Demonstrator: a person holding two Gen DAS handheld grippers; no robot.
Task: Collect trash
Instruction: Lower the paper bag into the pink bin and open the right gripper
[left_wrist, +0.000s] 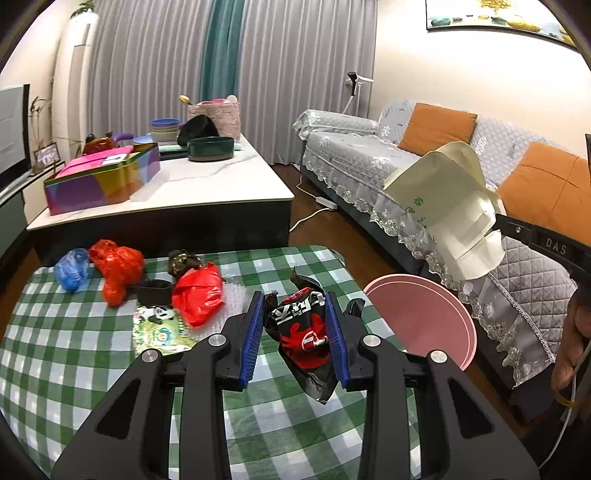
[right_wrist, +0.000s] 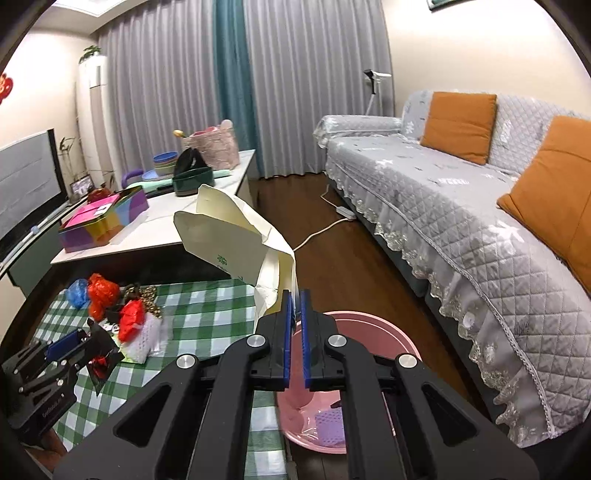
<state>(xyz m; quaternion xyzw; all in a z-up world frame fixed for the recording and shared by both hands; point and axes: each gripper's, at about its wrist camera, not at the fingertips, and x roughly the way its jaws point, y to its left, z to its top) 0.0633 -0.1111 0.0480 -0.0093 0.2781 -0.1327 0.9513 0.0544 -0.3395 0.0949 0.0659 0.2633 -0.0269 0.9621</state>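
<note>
**Two pieces lifted, heap still on the surface**

A black-and-red snack wrapper (left_wrist: 308, 332) is clenched between the blue pads of the left tool (left_wrist: 295, 332), held above the checked cloth near the surface's right edge. A cream paper bag (right_wrist: 236, 236), crumpled and partly unfolded, is pinched at one edge by the right tool (right_wrist: 295, 321), its jaws nearly closed; the bag hangs in the air above and beside the pink basin (right_wrist: 369, 332).

The basin stands on the floor just off the surface's right side. At its bottom something purple and something pink are made out; what they are cannot be told. Some collecting is judged already done, with both held pieces not yet dropped in.

Left on the surface (left_wrist: 74, 369), grouped at the far left: a blue plastic bag (left_wrist: 72, 269), two red plastic bags (left_wrist: 118, 266) (left_wrist: 197, 291), a dark patterned wrapper (left_wrist: 183, 260), a small black item, a panda-printed packet (left_wrist: 162, 328) and a bubble-wrap sheet (left_wrist: 236, 299). Most of the task is judged still ahead.

Beyond, a white-topped coffee table (left_wrist: 207, 184) carries a multicoloured tin, bowls and a pink basket. A grey quilted sofa (right_wrist: 443, 206) with orange cushions runs along the right; grey and teal curtains close the far wall. The floor is dark wood, with a white power strip lying on it.
</note>
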